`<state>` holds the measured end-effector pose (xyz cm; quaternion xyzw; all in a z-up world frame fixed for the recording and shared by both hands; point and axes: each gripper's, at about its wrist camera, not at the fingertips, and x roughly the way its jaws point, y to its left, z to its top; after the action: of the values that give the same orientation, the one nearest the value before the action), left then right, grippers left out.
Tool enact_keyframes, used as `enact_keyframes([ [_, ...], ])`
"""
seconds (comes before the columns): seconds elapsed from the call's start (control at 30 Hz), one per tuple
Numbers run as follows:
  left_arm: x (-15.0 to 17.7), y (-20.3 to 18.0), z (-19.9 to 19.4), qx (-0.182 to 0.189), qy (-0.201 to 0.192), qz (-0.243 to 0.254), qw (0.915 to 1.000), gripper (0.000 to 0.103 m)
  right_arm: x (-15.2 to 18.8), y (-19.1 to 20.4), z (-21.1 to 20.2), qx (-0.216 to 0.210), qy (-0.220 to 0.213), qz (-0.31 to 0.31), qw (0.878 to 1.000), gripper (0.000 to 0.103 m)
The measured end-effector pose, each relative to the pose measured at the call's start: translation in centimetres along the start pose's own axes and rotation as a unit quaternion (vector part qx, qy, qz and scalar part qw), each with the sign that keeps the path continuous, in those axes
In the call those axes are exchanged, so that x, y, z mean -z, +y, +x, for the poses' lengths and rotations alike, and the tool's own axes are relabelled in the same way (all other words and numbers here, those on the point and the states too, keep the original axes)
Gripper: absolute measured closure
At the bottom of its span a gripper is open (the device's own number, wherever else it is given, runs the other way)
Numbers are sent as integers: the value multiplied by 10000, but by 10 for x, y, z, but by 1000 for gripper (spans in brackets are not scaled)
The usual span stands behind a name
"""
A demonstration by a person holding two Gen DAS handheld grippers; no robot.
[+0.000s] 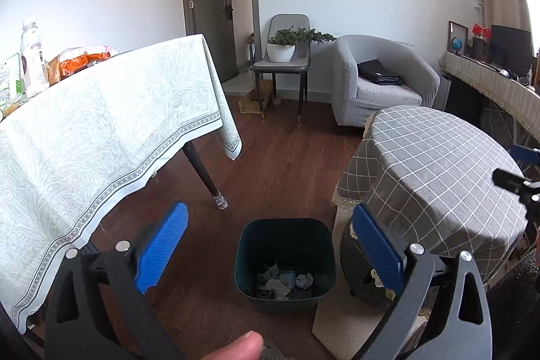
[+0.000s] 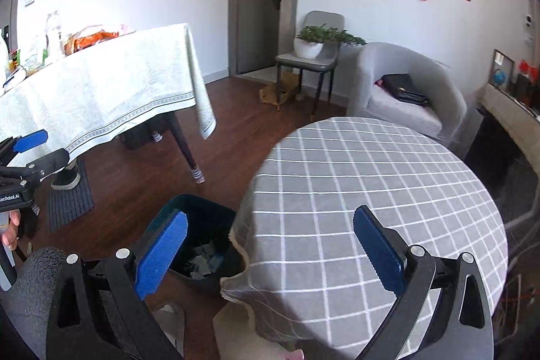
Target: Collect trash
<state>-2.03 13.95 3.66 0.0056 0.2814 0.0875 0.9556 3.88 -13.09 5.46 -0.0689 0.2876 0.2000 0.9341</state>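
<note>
The left gripper (image 1: pixel 270 245) points forward and down, its blue pads (image 1: pixel 162 245) spread wide with nothing between them; a fingertip (image 1: pixel 241 347) shows at its base. The right gripper (image 2: pixel 270 248) tilts down likewise, jaws wide and empty, pads (image 2: pixel 379 250) apart

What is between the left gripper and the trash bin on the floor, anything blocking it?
Nothing visible. The left gripper is open and empty, and the trash bin sits on bare floor just beyond it, top open, beside the checked round table, whose cloth does not cover the bin's opening.
</note>
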Motion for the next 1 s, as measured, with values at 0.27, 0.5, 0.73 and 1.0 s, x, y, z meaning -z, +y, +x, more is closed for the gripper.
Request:
enact_keyframes([
  [0.27,14,-15,-8,-23,-237,-155,9996,3,33,-71,-52,601,-319,512,9964,3],
  [0.5,23,-27,-6,-18,-174,-145,9997,3,65,-93,-54,837,-204,710,9937,3],
  [0.73,26,-39,-5,43,-144,16,9999,3,79,-92,-53,601,-219,690,9956,3],
  [1.0,28,-41,-3,45,-38,27,10000,3,80,-95,-58,84,-360,729,9967,3],
])
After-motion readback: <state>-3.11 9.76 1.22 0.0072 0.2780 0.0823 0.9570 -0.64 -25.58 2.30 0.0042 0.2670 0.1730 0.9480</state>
